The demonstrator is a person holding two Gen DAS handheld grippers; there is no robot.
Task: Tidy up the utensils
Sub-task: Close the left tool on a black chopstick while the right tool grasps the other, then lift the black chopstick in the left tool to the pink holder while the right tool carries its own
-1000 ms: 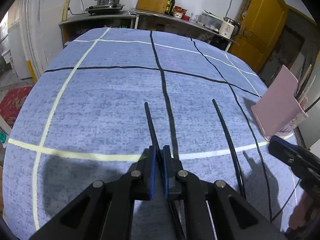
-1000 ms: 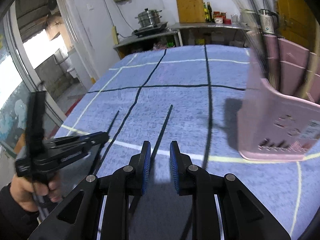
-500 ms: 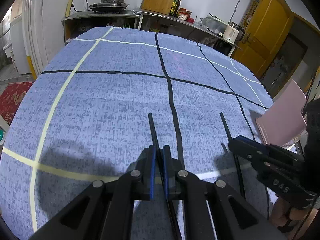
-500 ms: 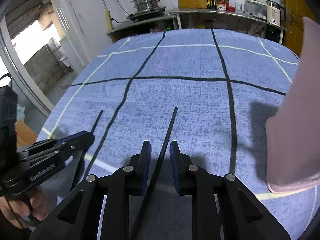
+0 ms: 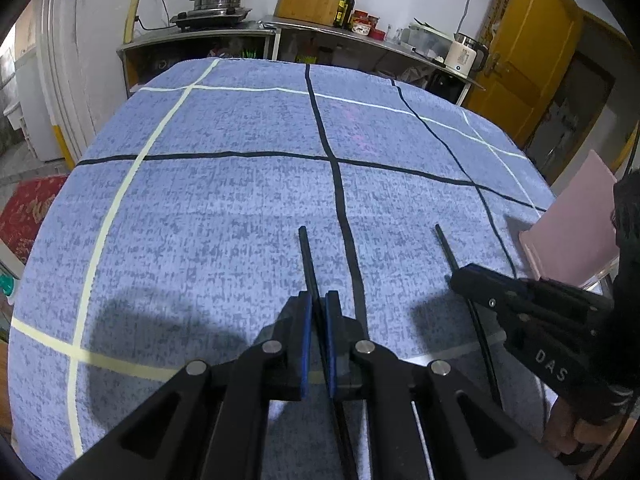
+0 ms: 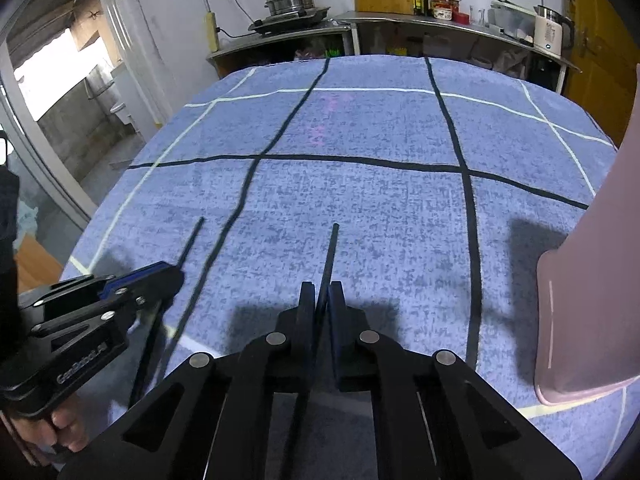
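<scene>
Left wrist view first: the left gripper [image 5: 316,304] is clamped on a black chopstick [image 5: 306,256], whose tip pokes forward over the blue checked tablecloth [image 5: 200,208]. Its rear length runs under the gripper body and is lost there. Off to the right the right gripper [image 5: 456,276] comes in from the edge, pinching a second chopstick [image 5: 445,244]; only the front stretch and a thin bit below the jaws can be made out. A hand [image 5: 568,432] holding it is mostly cut off by the frame.

From the right wrist view, that right gripper [image 6: 320,300] has just been closing, and its jaws now press on the second chopstick [image 6: 331,252] between them. The left gripper [image 6: 172,274] shows at the left edge, with fingers [image 6: 66,428] half hidden beneath it.

A pink utensil holder [image 6: 588,320] stands on the cloth at the right, cropped hard by the edge in both views, so its inside cannot be seen. Whether either chopstick's far tip touches the cloth, I cannot tell.
</scene>
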